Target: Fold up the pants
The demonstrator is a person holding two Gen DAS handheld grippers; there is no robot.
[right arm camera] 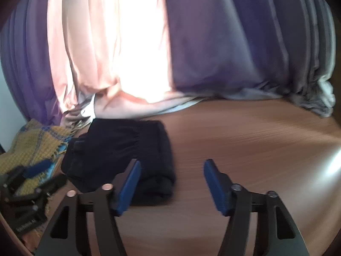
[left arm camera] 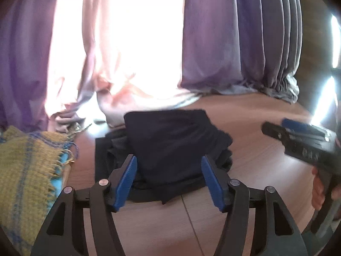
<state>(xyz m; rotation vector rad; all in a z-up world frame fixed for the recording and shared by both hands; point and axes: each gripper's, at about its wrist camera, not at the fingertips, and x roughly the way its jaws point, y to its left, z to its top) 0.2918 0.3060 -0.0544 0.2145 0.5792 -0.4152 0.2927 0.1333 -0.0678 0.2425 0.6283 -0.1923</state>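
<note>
Left wrist view, folded pants (left arm camera: 170, 147) on table (left arm camera: 255, 170), left gripper (left arm camera: 169, 162) agape above.

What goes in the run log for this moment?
pants: folded bundle on table | left gripper: open, empty | right gripper: open, empty

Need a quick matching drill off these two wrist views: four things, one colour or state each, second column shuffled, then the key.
Things:
1. pants
2. woven cloth
3. left gripper
4. table

Descriptions:
A. brown wood grain
B. dark, folded into a compact bundle
C. yellow with blue stripes, fringed
D. jaws open, empty

Pairs: 1-B, 2-C, 3-D, 4-A
</note>
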